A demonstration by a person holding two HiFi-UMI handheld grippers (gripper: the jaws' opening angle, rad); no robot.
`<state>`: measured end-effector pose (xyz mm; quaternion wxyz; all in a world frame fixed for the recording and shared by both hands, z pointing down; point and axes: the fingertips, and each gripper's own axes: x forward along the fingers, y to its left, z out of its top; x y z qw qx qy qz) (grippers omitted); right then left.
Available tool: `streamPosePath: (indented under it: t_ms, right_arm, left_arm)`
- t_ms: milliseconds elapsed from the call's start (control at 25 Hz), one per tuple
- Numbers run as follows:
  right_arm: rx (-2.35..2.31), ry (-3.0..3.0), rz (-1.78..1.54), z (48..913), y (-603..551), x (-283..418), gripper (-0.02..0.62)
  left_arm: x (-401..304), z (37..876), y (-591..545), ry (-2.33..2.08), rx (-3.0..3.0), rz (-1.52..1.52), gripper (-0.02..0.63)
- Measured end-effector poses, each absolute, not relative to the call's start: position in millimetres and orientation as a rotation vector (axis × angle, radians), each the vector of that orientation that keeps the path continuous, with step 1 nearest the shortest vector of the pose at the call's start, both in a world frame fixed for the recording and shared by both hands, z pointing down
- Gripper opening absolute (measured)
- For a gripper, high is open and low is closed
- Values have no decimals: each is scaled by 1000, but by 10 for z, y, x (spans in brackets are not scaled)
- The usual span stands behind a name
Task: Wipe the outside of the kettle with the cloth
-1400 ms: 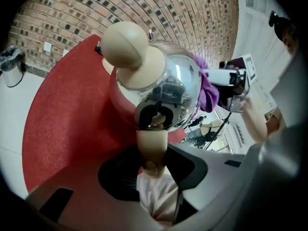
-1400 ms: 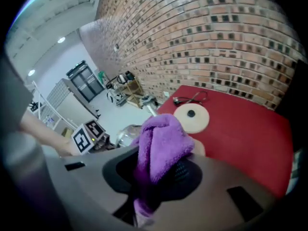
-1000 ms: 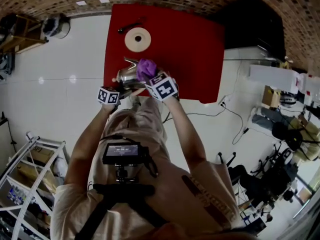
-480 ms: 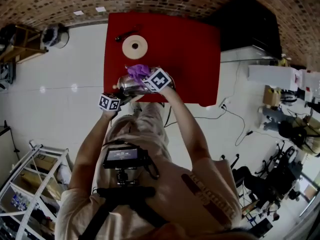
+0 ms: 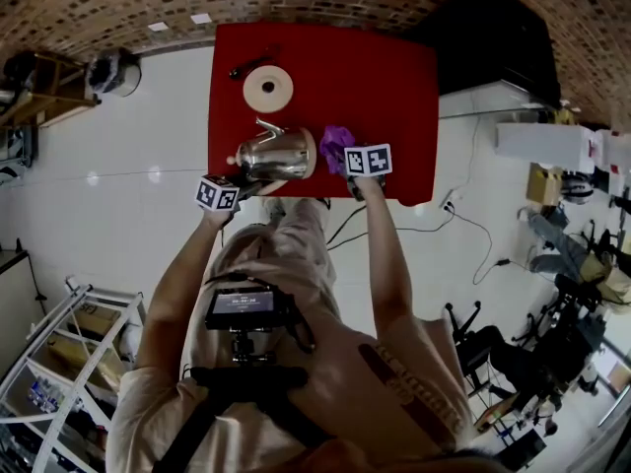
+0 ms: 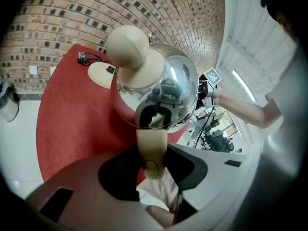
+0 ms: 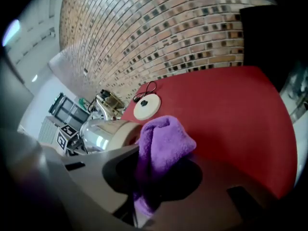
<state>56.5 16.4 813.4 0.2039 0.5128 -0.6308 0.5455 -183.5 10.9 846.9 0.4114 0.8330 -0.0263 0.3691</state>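
Red table [image 5: 394, 87] lies below me. My left gripper [image 6: 151, 167] clamps the handle [image 6: 150, 143] of the tipped kettle [image 5: 281, 154]. My right gripper [image 7: 151, 177] pinches the cloth [image 7: 163, 138] just beside its base.

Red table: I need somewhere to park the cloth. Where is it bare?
Bare: the far right stretch, from the round base to the right edge of the table. Crowded: the near edge, with kettle and cloth.

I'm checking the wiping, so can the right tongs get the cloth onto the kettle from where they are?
Probably yes. The right tongs grip the purple cloth just beside the kettle, nothing stands between them, and the left tongs hold the kettle by its handle.
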Motion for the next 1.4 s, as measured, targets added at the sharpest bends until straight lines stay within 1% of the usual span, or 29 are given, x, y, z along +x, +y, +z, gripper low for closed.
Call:
streamPosePath:
  t_ms: [280,520,600,720,800,960,1080,1120,1200,1240,1400]
  right_arm:
    - [1567,-1760,1595,8101,865,575,98]
    - [1698,-1865,1556,7795,980,548,98]
    - [1758,-1961,1543,7614,971,543,98]
    - [1853,-2139,1506,7282,977,589,98]
    - [1875,-2230,1451,7099,998,617,98]
    - [1838,-2353,1326,6745,1035,628,99]
    - [1821,-2405,1300,6477,1087,609,100]
    - [1815,-2417,1293,6407,1134,607,100]
    - [1809,-2446,1259,6367,1263,652,100]
    - [1812,-2460,1243,6334,1318,674,101]
    - [1838,-2502,1205,6080,1509,740,103]
  left_arm:
    - [-1687,8171,-256,10,2318,1146,153]
    - [-1529,7899,-608,-24,2447,1240,152]
    - [-1523,7866,-686,-41,2528,1331,152]
    - [-1544,7926,-653,-15,2688,1549,152]
    - [-1565,7948,-562,2,2745,1617,150]
    - [-1606,7944,-498,-123,2716,1523,150]
    - [-1661,7991,-551,-231,2698,1496,159]
    - [-1668,7980,-565,-279,2683,1454,220]
    - [-1678,7872,-608,-395,2639,1327,230]
    - [-1717,7811,-638,-462,2610,1264,255]
    - [-2063,7572,-649,-704,2470,952,262]
